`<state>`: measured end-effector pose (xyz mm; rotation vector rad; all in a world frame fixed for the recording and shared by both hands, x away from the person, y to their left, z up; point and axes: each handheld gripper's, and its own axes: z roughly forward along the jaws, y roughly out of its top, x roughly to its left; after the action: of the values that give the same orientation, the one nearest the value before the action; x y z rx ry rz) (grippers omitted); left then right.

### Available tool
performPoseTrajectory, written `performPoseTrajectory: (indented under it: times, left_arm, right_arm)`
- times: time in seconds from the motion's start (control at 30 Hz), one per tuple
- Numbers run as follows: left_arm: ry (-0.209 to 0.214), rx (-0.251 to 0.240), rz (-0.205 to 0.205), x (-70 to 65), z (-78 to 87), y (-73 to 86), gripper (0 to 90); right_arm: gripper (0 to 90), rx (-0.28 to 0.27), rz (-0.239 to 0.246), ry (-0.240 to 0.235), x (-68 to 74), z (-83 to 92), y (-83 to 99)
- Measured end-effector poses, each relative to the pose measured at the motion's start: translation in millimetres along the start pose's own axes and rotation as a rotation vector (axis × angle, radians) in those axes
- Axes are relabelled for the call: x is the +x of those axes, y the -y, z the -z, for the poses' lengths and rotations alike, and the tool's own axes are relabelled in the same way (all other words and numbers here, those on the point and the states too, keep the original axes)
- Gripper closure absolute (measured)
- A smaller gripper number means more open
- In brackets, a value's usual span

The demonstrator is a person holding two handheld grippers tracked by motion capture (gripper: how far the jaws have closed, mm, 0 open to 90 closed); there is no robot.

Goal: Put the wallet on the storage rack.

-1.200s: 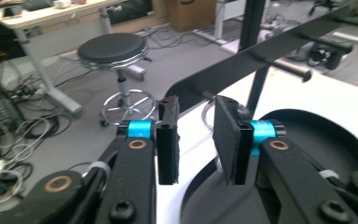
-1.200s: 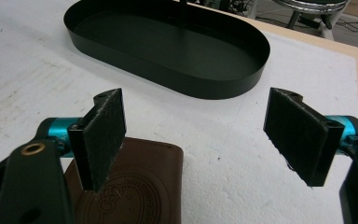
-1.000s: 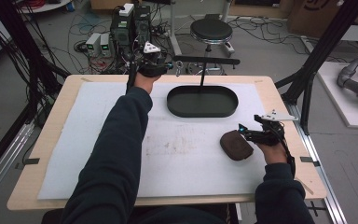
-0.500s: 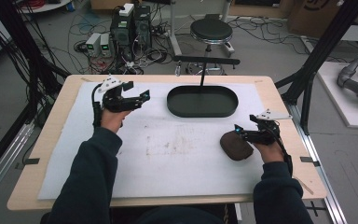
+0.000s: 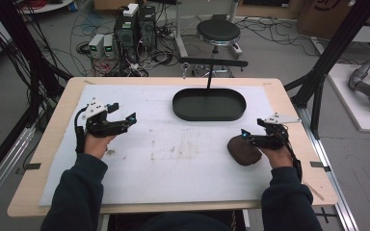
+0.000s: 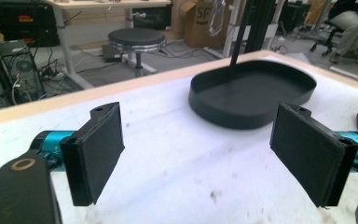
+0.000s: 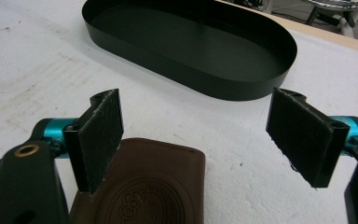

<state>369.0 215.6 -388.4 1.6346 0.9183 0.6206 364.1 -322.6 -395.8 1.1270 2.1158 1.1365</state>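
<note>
Meanwhile, right gripper (image 5: 244, 135) hovers spread over the brown pouch (image 5: 243, 150); left gripper (image 5: 131, 119), empty, has just been opening, near the tray (image 5: 209, 104).

left gripper (image 5: 125, 121) over white mat (image 5: 173, 159), right gripper (image 5: 247, 137) beside brown pouch (image 5: 242, 150)

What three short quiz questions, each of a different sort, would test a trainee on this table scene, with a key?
1. True or false: the brown leather pouch lies inside the black oval tray.
2. Which gripper is nearer the pouch? A) left gripper B) right gripper
3. Fill in: in the right gripper view, the jaws stand ____, with the pouch beside one pad, not clamped.

Key: 1 false, it lies on the white mat outside the tray; 2 B; 3 open.
</note>
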Motion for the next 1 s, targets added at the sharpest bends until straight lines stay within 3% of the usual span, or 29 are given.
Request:
performPoseTrajectory:
  times: [0.4,0.5,0.67,0.87,1.0]
  left_arm:
    - [-0.011,0.021,-0.043,-3.3,9.6,20.6,18.1]
    - [-0.010,0.037,-0.053,-4.3,7.5,23.1,18.8]
    - [-0.002,0.045,-0.054,-4.6,3.5,25.3,19.4]
    - [0.002,0.057,-0.045,-4.3,2.0,26.4,19.5]
    - [0.002,0.058,-0.046,-4.9,3.3,27.3,20.0]
  right_arm:
    - [19.1,0.046,-0.038,-0.040,-3.4,2.8,8.6]
    - [19.1,0.068,-0.083,-0.100,-4.6,3.8,17.7]
    - [19.1,0.086,-0.089,-0.113,-3.3,6.2,24.3]
    - [19.1,0.155,-0.082,-0.118,-2.4,-0.1,31.4]
    - [18.8,0.232,-0.072,-0.161,0.0,-10.9,38.0]
